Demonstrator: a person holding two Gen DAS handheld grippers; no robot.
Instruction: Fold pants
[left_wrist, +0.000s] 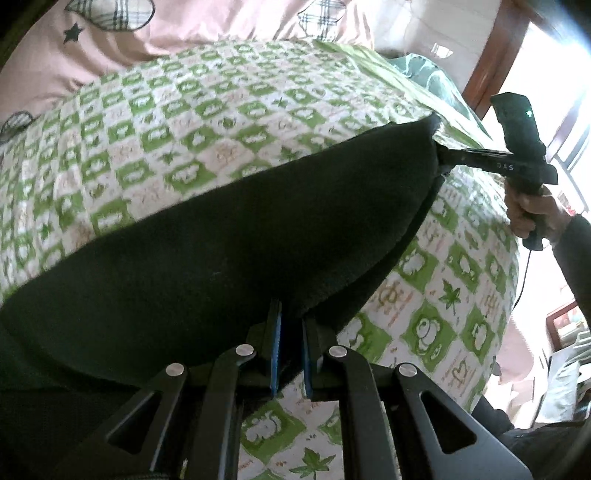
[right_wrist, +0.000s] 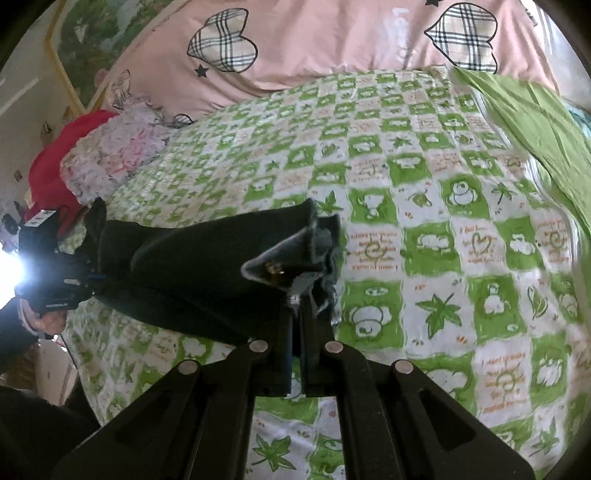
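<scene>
Here, the left hand-held gripper (left_wrist: 291, 332) pinches one edge of the dark pants (left_wrist: 229, 236), stretched above the bed (left_wrist: 177, 110), while the right hand-held gripper (right_wrist: 297, 306) clamps the waistband, so uneven pulling could slip either thin grip.

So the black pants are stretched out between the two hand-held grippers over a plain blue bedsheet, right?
Almost. The black pants are held between the left hand-held gripper and the right hand-held gripper, each shut on an end. But the bedsheet is not plain blue: it is a green and white check with leaves and cartoon figures, as the right wrist view shows.
</scene>
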